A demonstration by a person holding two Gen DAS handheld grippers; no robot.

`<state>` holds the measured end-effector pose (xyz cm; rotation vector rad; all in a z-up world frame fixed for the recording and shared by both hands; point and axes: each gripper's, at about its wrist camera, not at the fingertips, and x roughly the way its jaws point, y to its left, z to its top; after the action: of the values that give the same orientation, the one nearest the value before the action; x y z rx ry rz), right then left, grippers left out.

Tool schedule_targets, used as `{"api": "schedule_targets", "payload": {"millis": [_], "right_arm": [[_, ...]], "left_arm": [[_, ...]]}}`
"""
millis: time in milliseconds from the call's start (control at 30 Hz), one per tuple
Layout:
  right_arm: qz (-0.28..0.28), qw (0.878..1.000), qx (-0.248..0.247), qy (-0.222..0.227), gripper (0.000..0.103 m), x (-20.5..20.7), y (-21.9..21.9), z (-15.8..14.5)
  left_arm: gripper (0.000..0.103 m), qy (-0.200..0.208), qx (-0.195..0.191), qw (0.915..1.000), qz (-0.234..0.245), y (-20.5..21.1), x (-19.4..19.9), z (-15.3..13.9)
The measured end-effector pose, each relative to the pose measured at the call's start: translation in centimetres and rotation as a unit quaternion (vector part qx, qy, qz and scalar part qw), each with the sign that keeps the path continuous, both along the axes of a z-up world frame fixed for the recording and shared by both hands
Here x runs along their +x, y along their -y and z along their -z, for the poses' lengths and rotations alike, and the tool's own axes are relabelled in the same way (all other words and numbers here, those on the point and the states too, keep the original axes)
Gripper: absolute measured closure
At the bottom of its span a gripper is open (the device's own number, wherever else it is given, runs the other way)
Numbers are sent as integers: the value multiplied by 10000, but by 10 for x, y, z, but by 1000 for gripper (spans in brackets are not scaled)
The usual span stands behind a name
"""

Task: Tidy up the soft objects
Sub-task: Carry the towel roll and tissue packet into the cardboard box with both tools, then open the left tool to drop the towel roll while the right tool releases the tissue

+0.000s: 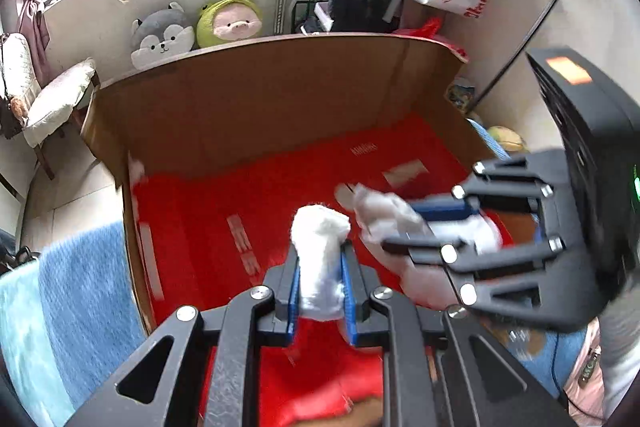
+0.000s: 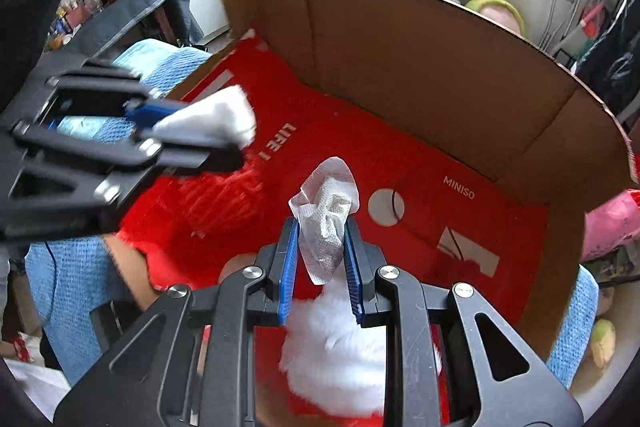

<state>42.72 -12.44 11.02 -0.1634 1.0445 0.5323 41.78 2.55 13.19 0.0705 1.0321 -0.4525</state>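
Observation:
A red and white plush toy (image 1: 320, 367) hangs between both grippers above an open cardboard box (image 1: 260, 107) with a red floor. My left gripper (image 1: 320, 251) is shut on a white fluffy limb (image 1: 320, 227) of the toy. From the right, my right gripper (image 1: 400, 227) pinches another white part. In the right wrist view, my right gripper (image 2: 322, 223) is shut on the toy's crumpled white fabric tag (image 2: 328, 211), with white fluff (image 2: 336, 339) below. The left gripper (image 2: 212, 131) holds its white tuft at the left, above the box (image 2: 400, 67). The toy's body is mostly hidden.
A grey husky plush (image 1: 160, 35) and a pig plush in a green hood (image 1: 232, 21) sit behind the box's far wall. A blue blanket (image 1: 80, 287) lies under the box. A cushioned chair (image 1: 56, 99) stands left. A cluttered dark table (image 2: 120, 7) is nearby.

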Motion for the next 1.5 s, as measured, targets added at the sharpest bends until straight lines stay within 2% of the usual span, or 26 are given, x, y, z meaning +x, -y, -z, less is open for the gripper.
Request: {"api": "schedule_targets", "payload": {"millis": [200,333,500,833,1067,1267,1333,1400,1500], "right_arm": [[1,9998,-55,-215,82,31,0,13],[19,9994,-92,-329,82,50,1,19],[9,9991,-60,-431,82,66,3,30],[200,9975,-130,-663,82,80,15,50],[212,9973,-53,-702,82,83,20,50],[241,9964,-92,-802,81,91,18,50],[216,9964,-160,-806,81,98,11,48],[184,9964,-238,-795,81,99,6,48],[180,9961,-285,-821,80,101,-3,47]], "left_arm": [[85,-458,403,9979,-220,4,58,28],[85,-712,508,9958,-285,5,75,44],[85,-763,866,9928,-312,9,88,59],[84,-928,1065,9885,-534,6,110,79],[84,-943,986,9891,-560,5,111,81],[79,-972,895,9893,-618,-12,117,83],[73,-974,883,9895,-604,-15,115,80],[60,-918,854,9903,-592,-18,115,77],[58,-834,860,9911,-588,-23,113,72]]}}
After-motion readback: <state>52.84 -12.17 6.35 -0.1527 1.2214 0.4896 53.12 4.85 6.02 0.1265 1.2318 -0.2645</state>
